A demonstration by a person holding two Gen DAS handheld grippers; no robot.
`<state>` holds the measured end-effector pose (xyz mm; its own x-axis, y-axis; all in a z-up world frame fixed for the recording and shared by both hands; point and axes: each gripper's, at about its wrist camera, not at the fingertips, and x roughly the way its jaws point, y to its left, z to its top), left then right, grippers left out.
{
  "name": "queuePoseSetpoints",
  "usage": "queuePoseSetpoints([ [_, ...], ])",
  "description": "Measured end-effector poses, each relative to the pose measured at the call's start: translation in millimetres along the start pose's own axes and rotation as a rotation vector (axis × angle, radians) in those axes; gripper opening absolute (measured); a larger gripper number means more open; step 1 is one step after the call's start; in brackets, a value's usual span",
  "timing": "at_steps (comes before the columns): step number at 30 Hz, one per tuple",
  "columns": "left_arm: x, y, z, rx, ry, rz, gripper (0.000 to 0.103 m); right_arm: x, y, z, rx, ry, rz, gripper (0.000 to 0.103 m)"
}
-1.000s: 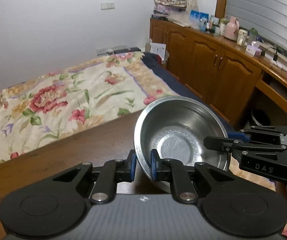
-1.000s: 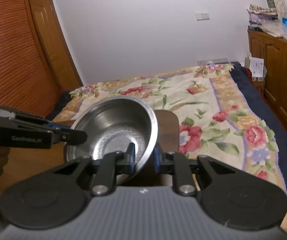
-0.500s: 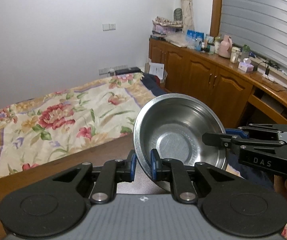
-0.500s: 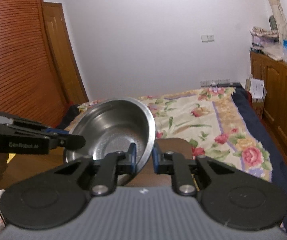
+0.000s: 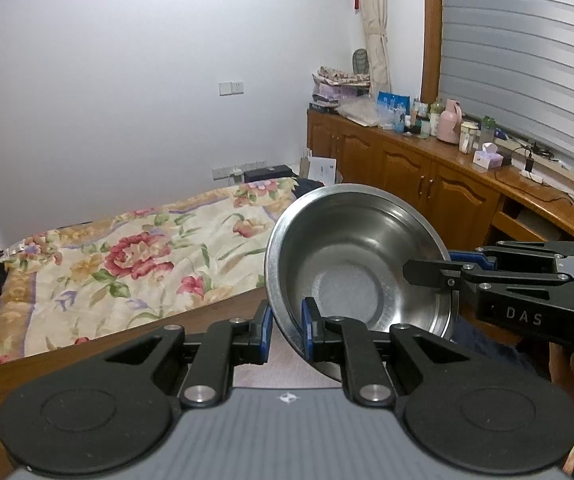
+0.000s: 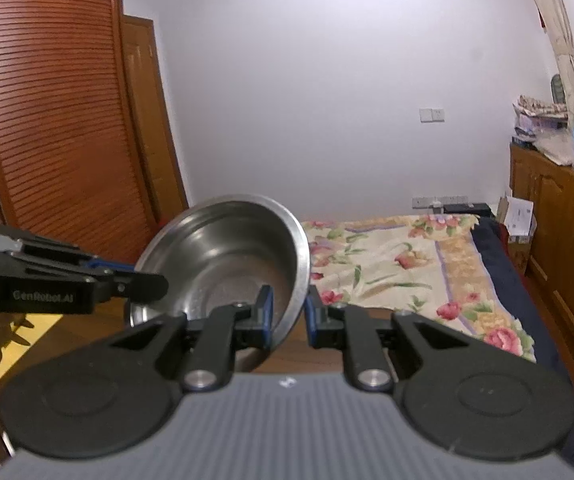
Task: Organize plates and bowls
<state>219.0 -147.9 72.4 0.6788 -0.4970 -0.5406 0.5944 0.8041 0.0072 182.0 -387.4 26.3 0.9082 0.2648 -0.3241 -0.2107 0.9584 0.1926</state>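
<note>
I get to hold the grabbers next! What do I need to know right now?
Left gripper: shut on the steel bowl, pinching its rim on one side.
Right gripper: shut on the same bowl, on the opposite rim.
The bowl is in the air, tilted, empty, above the edge of a wooden table with the flowered bed beyond.
Done: bowl picked up with both grippers.
Left: set it down where it belongs. No plates or other bowls are in view, so look around first. Keep both grips steady.

Left gripper point(image 5: 286, 334) clamped on bowl point(image 5: 361, 276) rim, tilted downward; right gripper point(image 6: 289, 316) clamped on the opposite rim, nearly level.
</note>
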Motion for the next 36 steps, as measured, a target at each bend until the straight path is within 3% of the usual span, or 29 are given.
queuePoseSetpoints([
  [17,-80,-11,-44,-0.029,-0.059,0.006,0.018,-39,33,-21,-0.006,-0.008,0.046,0.018],
  [36,-76,7,-131,-0.103,0.005,0.016,0.018,-38,63,-80,-0.046,0.073,0.093,0.018],
])
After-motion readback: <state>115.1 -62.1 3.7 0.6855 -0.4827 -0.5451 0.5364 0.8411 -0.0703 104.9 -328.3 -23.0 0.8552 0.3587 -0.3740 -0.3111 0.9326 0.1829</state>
